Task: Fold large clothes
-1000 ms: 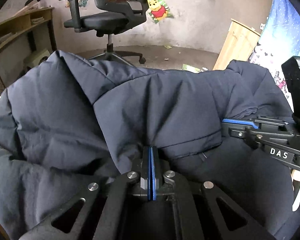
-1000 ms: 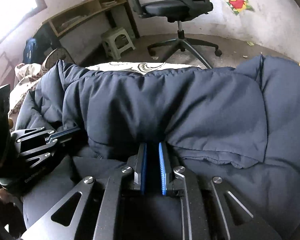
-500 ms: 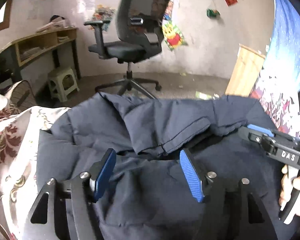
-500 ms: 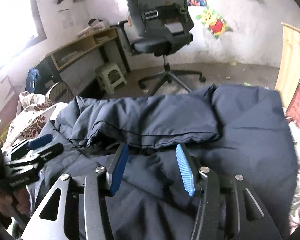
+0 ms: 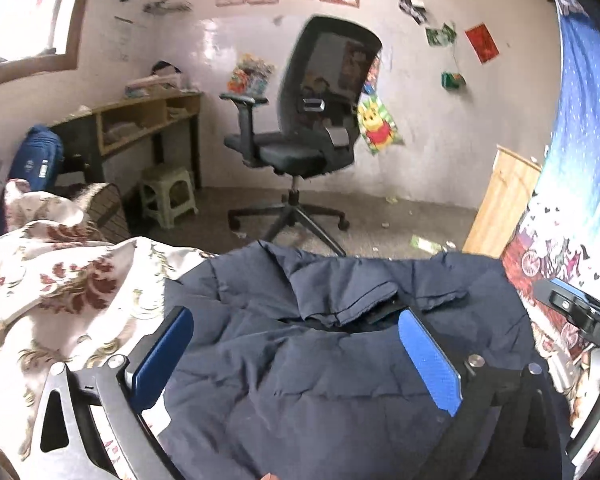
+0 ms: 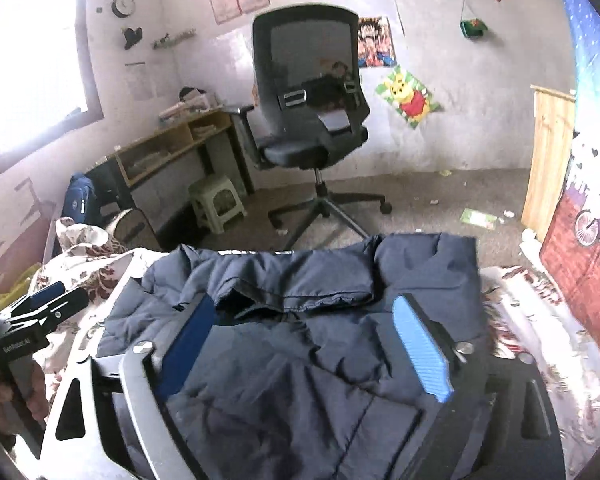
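A dark navy padded jacket lies folded over on a floral bedspread; its top layer ends in a hem across the middle. It also shows in the right wrist view. My left gripper is open and empty, raised above the jacket. My right gripper is open and empty, also above the jacket. The right gripper shows at the right edge of the left wrist view; the left gripper shows at the left edge of the right wrist view.
A black office chair stands on the floor beyond the bed. A wooden desk and a green stool are at the left. A wooden board and a blue patterned curtain are at the right.
Both grippers were shut on the jacket's fabric a second ago. They opened, let the fold drop, and have pulled up and back from the jacket.
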